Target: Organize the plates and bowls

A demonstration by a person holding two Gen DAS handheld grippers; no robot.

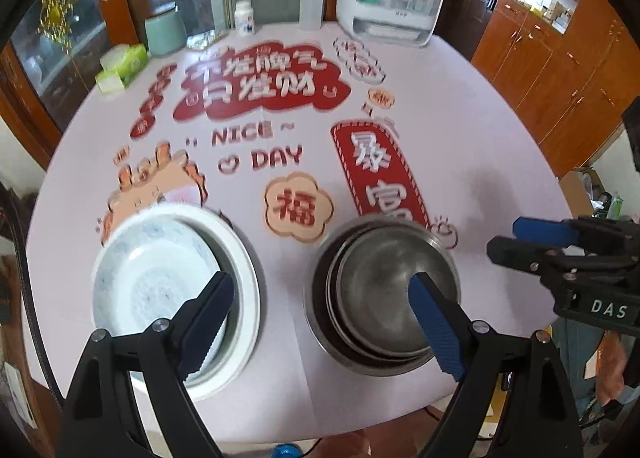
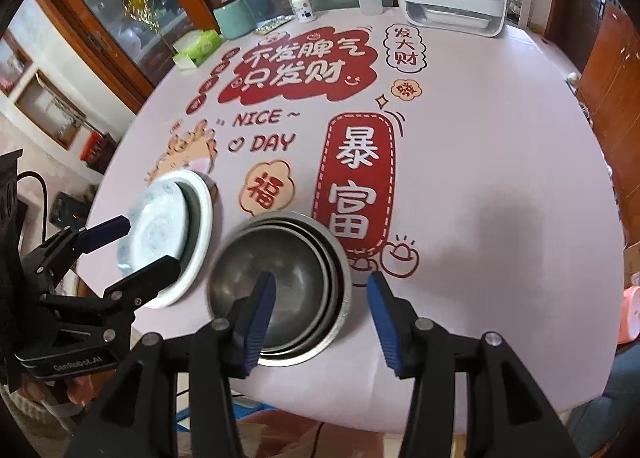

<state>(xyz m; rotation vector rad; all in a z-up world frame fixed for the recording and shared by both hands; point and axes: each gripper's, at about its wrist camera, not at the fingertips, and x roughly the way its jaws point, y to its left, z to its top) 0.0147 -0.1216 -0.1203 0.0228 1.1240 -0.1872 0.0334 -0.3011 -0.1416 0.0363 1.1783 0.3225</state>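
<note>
Two stacks near table (image 1: 460,118) front edge: white ceramic plates (image 1: 176,290), nested steel bowls (image 1: 384,290); left tongs (image 1: 320,322) and right tongs (image 2: 322,314) released, empty; square up stacks gently.

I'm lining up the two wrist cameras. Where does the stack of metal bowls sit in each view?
Left wrist: stack of metal bowls lower centre-right, behind the left gripper's right fingertip.
Right wrist: stack of metal bowls lower centre-left, behind the right gripper's left fingertip.
Shared landmark: the white plate stack lies to its left.
</note>
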